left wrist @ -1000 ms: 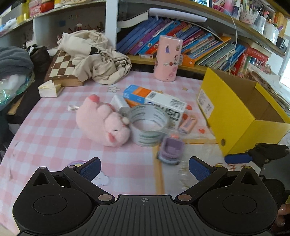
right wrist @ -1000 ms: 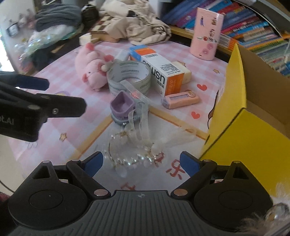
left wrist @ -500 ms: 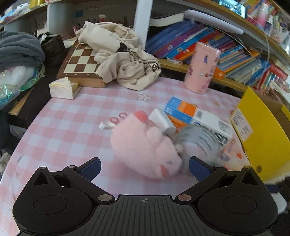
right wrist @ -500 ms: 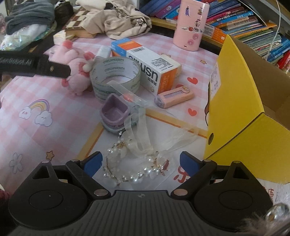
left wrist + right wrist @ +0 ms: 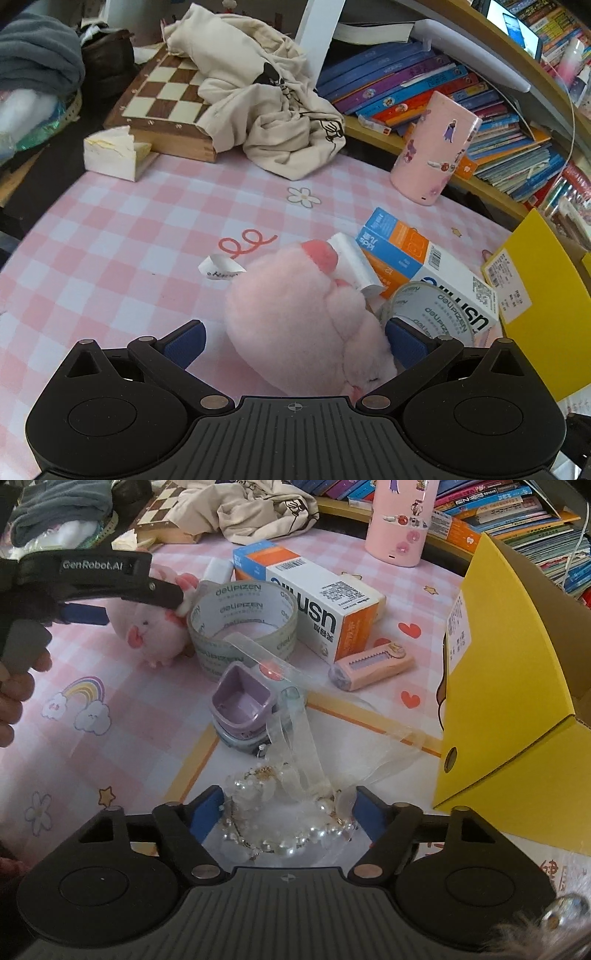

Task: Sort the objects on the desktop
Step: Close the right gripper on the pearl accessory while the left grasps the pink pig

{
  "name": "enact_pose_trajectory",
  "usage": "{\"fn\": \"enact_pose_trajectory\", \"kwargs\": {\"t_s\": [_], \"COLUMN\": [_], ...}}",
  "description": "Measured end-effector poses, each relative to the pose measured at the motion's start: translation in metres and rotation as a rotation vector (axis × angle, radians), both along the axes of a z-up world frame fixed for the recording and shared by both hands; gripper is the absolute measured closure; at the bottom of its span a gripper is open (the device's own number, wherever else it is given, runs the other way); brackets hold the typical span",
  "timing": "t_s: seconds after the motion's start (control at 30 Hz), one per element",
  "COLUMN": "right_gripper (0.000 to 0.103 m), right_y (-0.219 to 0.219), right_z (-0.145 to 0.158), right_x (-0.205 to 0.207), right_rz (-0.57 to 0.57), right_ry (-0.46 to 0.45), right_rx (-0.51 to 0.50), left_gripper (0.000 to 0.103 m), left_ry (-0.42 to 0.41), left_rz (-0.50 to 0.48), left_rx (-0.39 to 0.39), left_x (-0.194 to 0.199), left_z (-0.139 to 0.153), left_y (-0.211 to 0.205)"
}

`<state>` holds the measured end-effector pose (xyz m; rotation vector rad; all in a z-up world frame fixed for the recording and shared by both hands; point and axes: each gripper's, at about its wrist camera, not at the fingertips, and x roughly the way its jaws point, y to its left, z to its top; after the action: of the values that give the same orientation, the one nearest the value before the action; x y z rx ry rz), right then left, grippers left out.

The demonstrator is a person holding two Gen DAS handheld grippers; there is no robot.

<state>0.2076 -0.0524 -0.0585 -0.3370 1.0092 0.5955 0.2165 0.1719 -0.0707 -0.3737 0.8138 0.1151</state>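
Observation:
A pink plush pig point(image 5: 295, 321) lies on the pink checked tablecloth, and my left gripper point(image 5: 295, 343) stands open with one finger on each side of it. The right wrist view shows the same left gripper point(image 5: 92, 587) over the pig point(image 5: 147, 627). My right gripper point(image 5: 288, 812) is open around a pearl hairpiece point(image 5: 288, 830) with sheer ribbons. Beyond it sit a purple cup-shaped holder point(image 5: 242, 705), a tape roll point(image 5: 242, 624), an orange and white carton point(image 5: 325, 602) and a pink comb case point(image 5: 373, 664). An open yellow box point(image 5: 509, 686) stands to the right.
A pink cylinder point(image 5: 436, 147) stands at the back by the bookshelf. A beige cloth bag point(image 5: 266, 99) lies on a chessboard point(image 5: 162, 96), with a white tissue box point(image 5: 110, 153) beside it. A person's hand point(image 5: 14, 694) holds the left gripper's handle.
My left gripper swung left from near the purple holder and closed in on the pig, which now lies between its fingers. My right gripper moved forward over the pearl hairpiece.

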Motion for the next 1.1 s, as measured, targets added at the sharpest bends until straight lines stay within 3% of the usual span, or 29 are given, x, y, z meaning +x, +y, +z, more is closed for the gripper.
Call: {"fn": "enact_pose_trajectory", "kwargs": {"t_s": [0.03, 0.1, 0.23, 0.6, 1.1], "right_gripper": [0.041, 0.045, 0.053, 0.053, 0.053], "right_y": [0.000, 0.000, 0.001, -0.022, -0.042], "right_z": [0.001, 0.002, 0.007, 0.043, 0.082], "right_x": [-0.001, -0.003, -0.008, -0.022, -0.055], "right_rz": [0.003, 0.011, 0.021, -0.049, -0.104], "right_ry": [-0.005, -0.017, -0.043, -0.162, -0.264], "right_rx": [0.004, 0.004, 0.006, 0.067, 0.139], "left_gripper": [0.005, 0.016, 0.025, 0.027, 0.027], "left_ry": [-0.001, -0.008, -0.002, -0.113, -0.185], "left_rz": [-0.002, -0.021, -0.032, -0.006, -0.103], "left_rx": [-0.010, -0.042, -0.060, -0.102, -0.091], "left_x": [0.000, -0.001, -0.007, -0.050, -0.080], "left_z": [0.000, 0.000, 0.008, 0.052, 0.078], "left_y": [0.001, 0.002, 0.003, 0.009, -0.015]}}
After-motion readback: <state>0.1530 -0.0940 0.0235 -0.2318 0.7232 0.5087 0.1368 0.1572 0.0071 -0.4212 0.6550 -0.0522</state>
